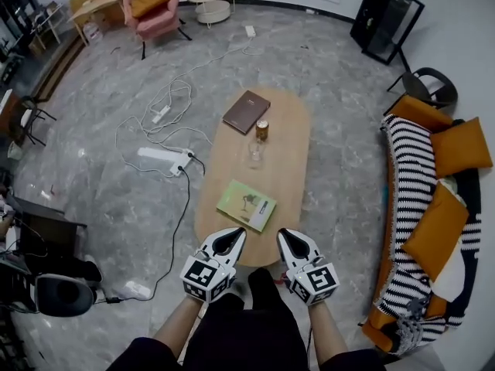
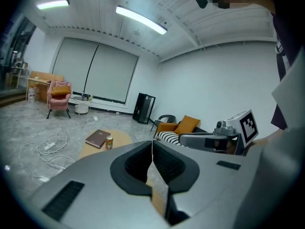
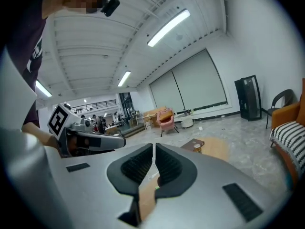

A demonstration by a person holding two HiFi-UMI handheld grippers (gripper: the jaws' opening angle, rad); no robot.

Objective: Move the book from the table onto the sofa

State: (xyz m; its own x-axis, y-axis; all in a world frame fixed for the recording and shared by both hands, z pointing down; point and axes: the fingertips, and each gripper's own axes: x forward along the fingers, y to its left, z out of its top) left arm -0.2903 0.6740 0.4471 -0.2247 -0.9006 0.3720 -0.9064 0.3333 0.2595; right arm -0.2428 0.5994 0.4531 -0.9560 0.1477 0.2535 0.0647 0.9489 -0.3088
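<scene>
Green thin paperback book (image 1: 247, 205), flat at 6 o'clock on the oval wooden table (image 1: 288, 149), appears light and floppy, best pinched by its near edge; left gripper (image 1: 226, 242) and right gripper (image 1: 294, 244) closed, empty.

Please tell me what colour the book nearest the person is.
The book is light green; the head view shows it best.

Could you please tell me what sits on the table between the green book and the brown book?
A clear glass and, just beyond it, a can; the head view shows both.
</scene>
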